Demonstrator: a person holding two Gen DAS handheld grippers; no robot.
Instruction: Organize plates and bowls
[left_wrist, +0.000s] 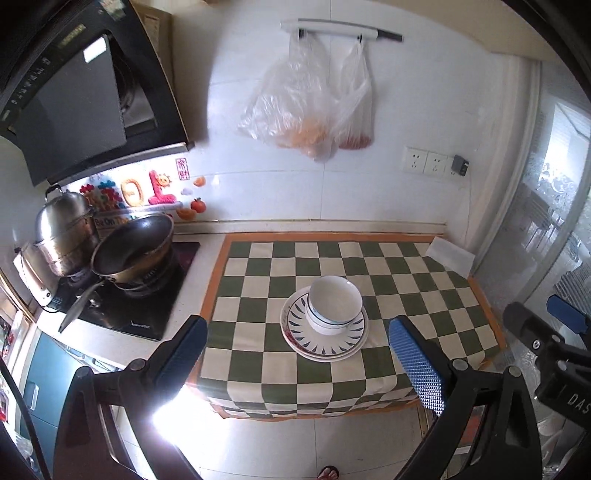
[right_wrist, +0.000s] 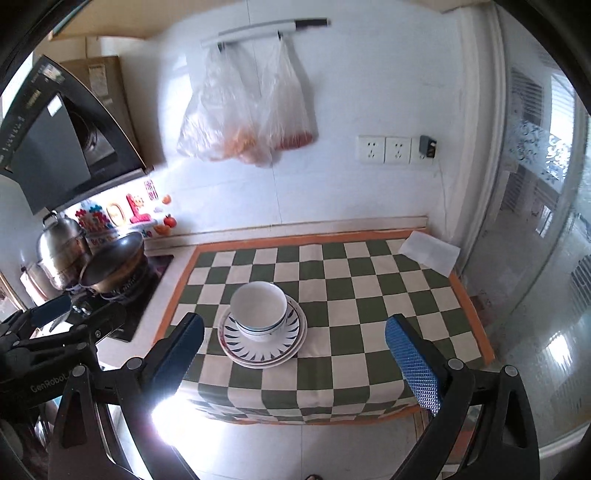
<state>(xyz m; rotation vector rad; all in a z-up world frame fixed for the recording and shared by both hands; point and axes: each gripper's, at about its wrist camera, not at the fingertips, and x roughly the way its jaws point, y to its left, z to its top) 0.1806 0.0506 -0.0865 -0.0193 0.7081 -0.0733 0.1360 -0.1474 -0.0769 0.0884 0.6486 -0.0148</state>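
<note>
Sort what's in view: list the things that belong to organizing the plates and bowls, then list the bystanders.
Part of the job:
bowl, stacked on the plates
plates, stacked on the checkered cloth
left gripper, open
right gripper, open

Just lying about:
wok
steamer pot
hanging plastic bags
folded white paper

One bowl (left_wrist: 334, 308), two stacked plates (left_wrist: 325, 341), two plastic bags (left_wrist: 295, 107).

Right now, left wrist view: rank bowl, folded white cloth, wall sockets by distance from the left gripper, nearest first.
From the left gripper, open and empty:
1. Bowl, dead ahead, on the stacked plates.
2. Folded white cloth, far right corner of the checkered tablecloth.
3. Wall sockets, on the wall behind, right.
</note>
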